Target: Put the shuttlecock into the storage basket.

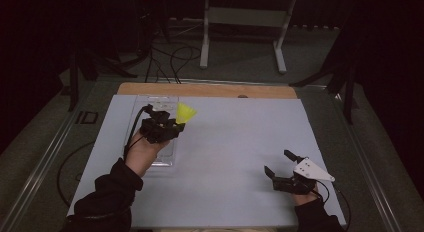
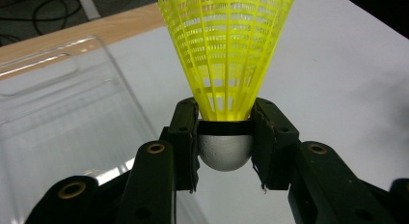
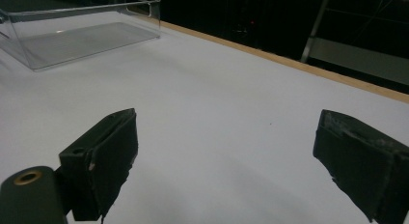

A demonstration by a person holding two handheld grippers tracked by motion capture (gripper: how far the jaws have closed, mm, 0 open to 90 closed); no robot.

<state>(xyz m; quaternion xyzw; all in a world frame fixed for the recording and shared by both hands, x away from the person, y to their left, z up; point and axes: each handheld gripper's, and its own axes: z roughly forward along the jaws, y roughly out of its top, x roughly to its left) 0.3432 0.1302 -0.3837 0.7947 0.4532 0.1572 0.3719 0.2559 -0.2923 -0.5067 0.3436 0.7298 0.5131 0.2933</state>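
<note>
The shuttlecock (image 2: 225,64) has a bright yellow skirt of open lattice, ribs crossed by thin rings, with a black band below it and a pale silvery-grey rounded cork under that; it is clamped in the matt black left gripper (image 2: 225,137), whose arms carry small brass-coloured rivets. The right gripper (image 1: 283,164) near the table's right front corner is black too, topped by a light grey three-cornered plate. The table (image 1: 235,142) is covered in a plain pale bluish-white sheet with a light wooden strip along its far edge, and the tray (image 1: 167,157) toward the left far corner is clear, colourless plastic.
</note>
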